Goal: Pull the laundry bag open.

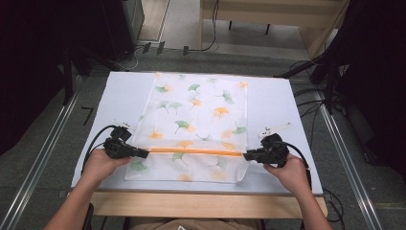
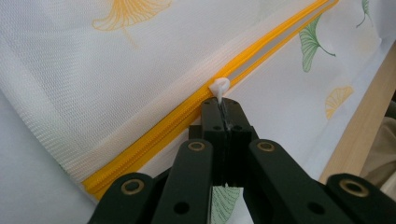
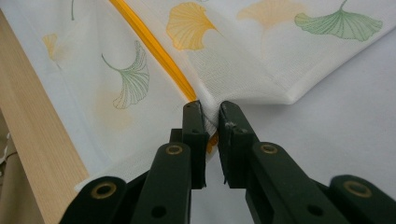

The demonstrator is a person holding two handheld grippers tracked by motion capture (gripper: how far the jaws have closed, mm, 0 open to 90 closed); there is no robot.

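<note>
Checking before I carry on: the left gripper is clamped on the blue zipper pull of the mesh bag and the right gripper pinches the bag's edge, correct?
Nearly. The zipper pull is white, not blue, as the left gripper view shows. The left gripper is clamped on it, and the right gripper pinches the edge of the mesh bag.

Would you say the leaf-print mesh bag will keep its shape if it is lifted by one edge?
Probably not: the mesh bag looks thin and lies flat, and it puckers where the right gripper pinches its edge. It seems light. The orange zipper may stiffen that line slightly.

White table (image 1: 124, 91), wood front edge; 1 leaf-print mesh bag (image 1: 201, 115) flat on it.
</note>
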